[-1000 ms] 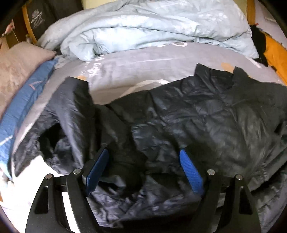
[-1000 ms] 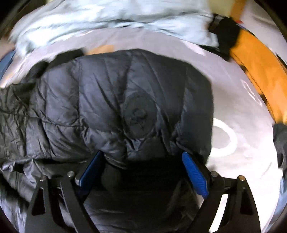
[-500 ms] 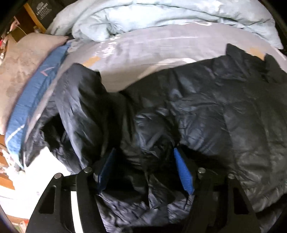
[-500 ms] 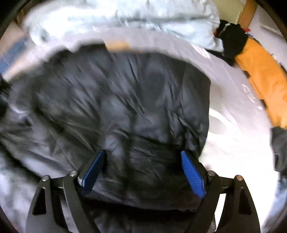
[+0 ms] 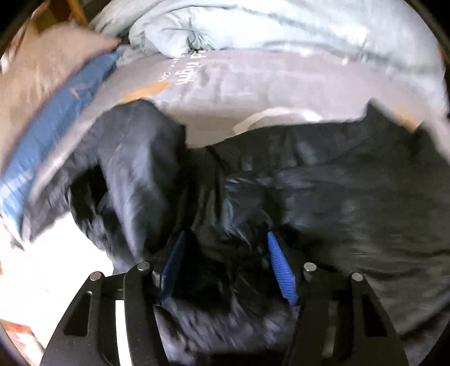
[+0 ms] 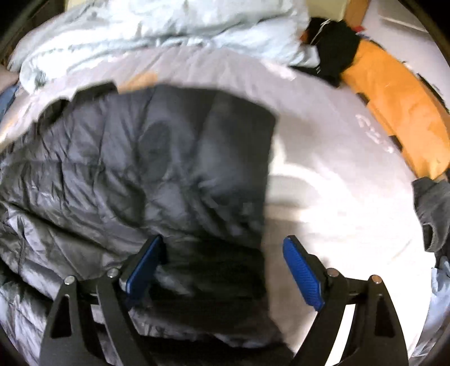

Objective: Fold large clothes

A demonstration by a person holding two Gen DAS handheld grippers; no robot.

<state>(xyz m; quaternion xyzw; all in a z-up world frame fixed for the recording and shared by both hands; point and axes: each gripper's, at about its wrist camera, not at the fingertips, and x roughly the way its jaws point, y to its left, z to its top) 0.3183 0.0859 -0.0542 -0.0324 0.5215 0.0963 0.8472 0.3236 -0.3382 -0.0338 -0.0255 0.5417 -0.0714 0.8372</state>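
A dark quilted puffer jacket (image 5: 337,197) lies spread on a grey bed sheet (image 5: 253,84). In the left wrist view its left sleeve (image 5: 135,169) is bunched and folded up. My left gripper (image 5: 225,242) has its blue pads partly closed around a raised bunch of jacket fabric. In the right wrist view the jacket (image 6: 140,169) fills the left and middle. My right gripper (image 6: 222,245) is open, low over the jacket's right edge, with its right pad over the bare sheet (image 6: 337,183).
A pale blue duvet (image 5: 281,25) is piled at the back of the bed. A brown pillow (image 5: 42,70) and blue cloth (image 5: 56,121) lie at left. An orange cloth (image 6: 393,98), black item (image 6: 334,48) and grey garment (image 6: 433,208) lie at right.
My left gripper has pushed into the jacket and narrowed its pads around a fabric bunch. My right gripper has shifted right, toward the jacket's right edge, staying open.
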